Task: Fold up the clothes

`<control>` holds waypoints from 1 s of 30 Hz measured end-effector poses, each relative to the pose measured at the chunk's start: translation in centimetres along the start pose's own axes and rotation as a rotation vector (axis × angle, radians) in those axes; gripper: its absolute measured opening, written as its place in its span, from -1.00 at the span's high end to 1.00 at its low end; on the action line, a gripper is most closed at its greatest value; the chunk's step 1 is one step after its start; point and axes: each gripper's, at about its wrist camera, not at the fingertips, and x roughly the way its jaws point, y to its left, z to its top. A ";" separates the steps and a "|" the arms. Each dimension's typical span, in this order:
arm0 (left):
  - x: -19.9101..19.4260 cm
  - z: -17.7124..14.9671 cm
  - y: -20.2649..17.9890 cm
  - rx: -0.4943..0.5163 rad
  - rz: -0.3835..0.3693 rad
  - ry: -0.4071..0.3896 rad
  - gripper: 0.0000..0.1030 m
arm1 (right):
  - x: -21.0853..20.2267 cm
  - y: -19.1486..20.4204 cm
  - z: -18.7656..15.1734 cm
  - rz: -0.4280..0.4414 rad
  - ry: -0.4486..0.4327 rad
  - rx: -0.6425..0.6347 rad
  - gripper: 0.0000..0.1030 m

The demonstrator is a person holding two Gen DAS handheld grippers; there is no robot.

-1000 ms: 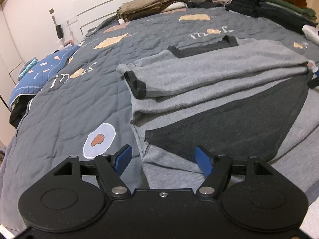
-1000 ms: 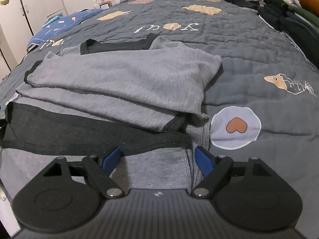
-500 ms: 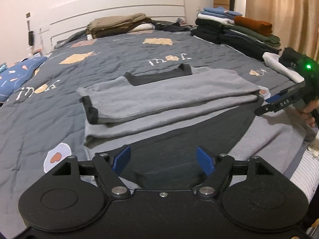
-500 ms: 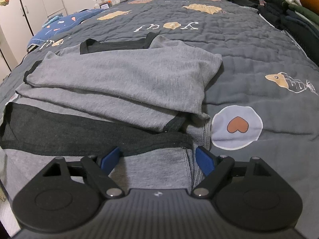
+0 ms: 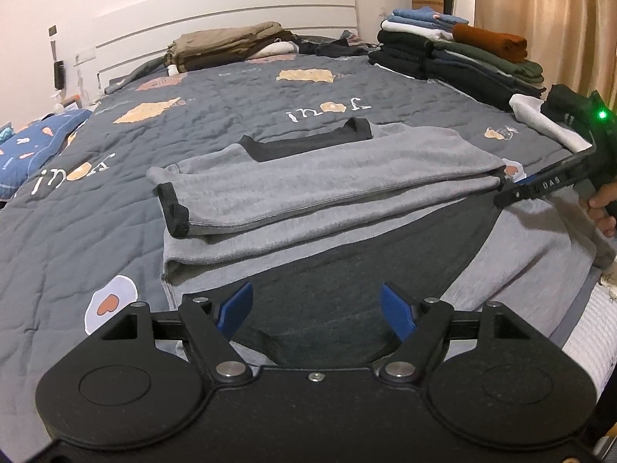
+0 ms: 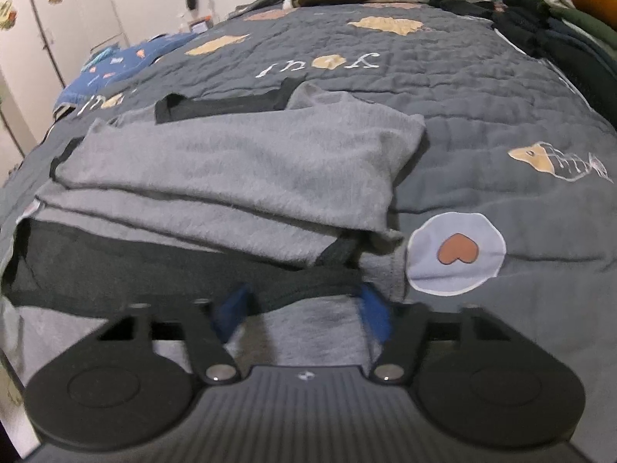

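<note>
A grey sweater (image 5: 327, 177) with black collar and cuffs lies partly folded on the quilted bed (image 5: 115, 231), its sleeves laid across the body. My left gripper (image 5: 316, 308) hovers open over the dark inner panel (image 5: 347, 270) at the sweater's near edge, with nothing between its pads. In the right wrist view the same sweater (image 6: 239, 169) fills the middle. My right gripper (image 6: 300, 305) sits at its near right corner, jaws closing with the dark hem band (image 6: 154, 270) bunching between the blue pads. From the left wrist view that right gripper (image 5: 516, 193) shows at the far right, held by a hand (image 5: 601, 208).
Stacks of folded clothes (image 5: 462, 54) line the bed's far right side. A khaki pile (image 5: 231, 42) rests by the white headboard. A blue pillow (image 5: 31, 154) lies at the left. The white mattress edge (image 5: 594, 332) runs along the near right.
The left wrist view has swung from the sweater's left corner toward its middle, bringing the right gripper into sight. The right gripper's pads have drawn closer around the dark hem.
</note>
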 end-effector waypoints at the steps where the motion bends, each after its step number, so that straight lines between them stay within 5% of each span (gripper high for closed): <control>1: 0.0 0.0 0.0 0.002 0.001 0.001 -0.40 | -0.1 -0.4 0.1 0.006 0.000 0.027 0.47; 4: 0.0 0.0 0.1 0.000 0.005 0.001 -0.40 | -0.9 -1.2 0.2 0.059 -0.010 0.095 0.85; 13: -0.1 0.0 1.1 -0.022 0.038 0.001 -0.40 | -5.3 -0.3 1.8 0.178 -0.143 0.097 0.86; 30: 0.1 0.0 1.4 -0.017 0.075 0.014 -0.40 | -3.7 -0.8 1.5 0.172 -0.084 0.094 0.86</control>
